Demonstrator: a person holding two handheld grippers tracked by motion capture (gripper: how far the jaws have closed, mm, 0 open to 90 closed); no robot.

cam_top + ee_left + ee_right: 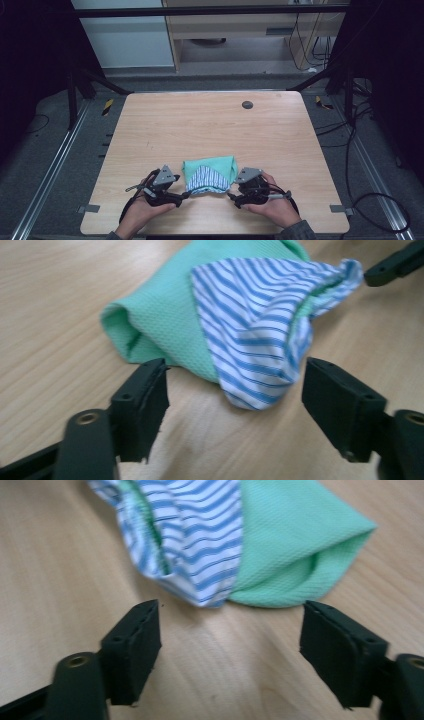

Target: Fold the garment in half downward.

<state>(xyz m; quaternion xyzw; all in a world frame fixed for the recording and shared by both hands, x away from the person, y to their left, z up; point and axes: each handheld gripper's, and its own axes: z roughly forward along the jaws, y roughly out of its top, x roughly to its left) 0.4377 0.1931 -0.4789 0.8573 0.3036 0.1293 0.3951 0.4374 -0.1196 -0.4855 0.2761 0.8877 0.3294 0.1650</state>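
Left gripper and right gripper: we see both with jaws apart, empty | folded green garment with blue-striped lining: between them at near table edge | we judge it light, limp; pinch near corners.

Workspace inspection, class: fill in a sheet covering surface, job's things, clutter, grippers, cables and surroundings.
Surface: wooden table, bare apart from a dark round spot near the far edge.
Job's things: folded green cloth with a blue-striped part, near the front edge.
Clutter: nothing seen.
Grippers: left gripper and right gripper flank the cloth, both open, holding nothing.
Cables: black cables on the floor at right.
Surroundings: grey floor, metal rails, pale cabinets behind.
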